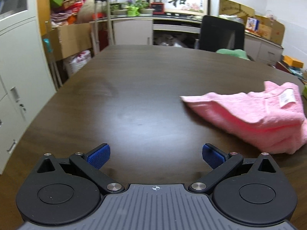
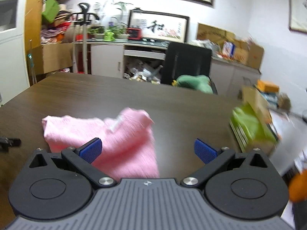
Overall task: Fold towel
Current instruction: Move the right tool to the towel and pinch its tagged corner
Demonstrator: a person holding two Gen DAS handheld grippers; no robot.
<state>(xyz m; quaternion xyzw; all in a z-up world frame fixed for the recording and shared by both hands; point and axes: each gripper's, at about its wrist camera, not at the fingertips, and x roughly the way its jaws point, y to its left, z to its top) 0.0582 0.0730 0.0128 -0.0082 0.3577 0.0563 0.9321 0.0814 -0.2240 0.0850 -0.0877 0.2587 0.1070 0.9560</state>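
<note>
Both tongs, left (image 1: 155,156) and right (image 2: 148,150), gape empty. Crumpled pink terry towel (image 2: 107,140) on dark wood surface (image 1: 134,80): soft, limp, light. I'd pinch corners.

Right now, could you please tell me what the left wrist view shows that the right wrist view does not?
Only the left wrist view shows the towel's white label sharply, plus the open left hand-held gripper over bare table. Only the right wrist view shows the green stack at the table's right edge and the open right hand-held gripper just above the towel. Both show the crumpled pink towel, the dark table and the black chair.
</note>
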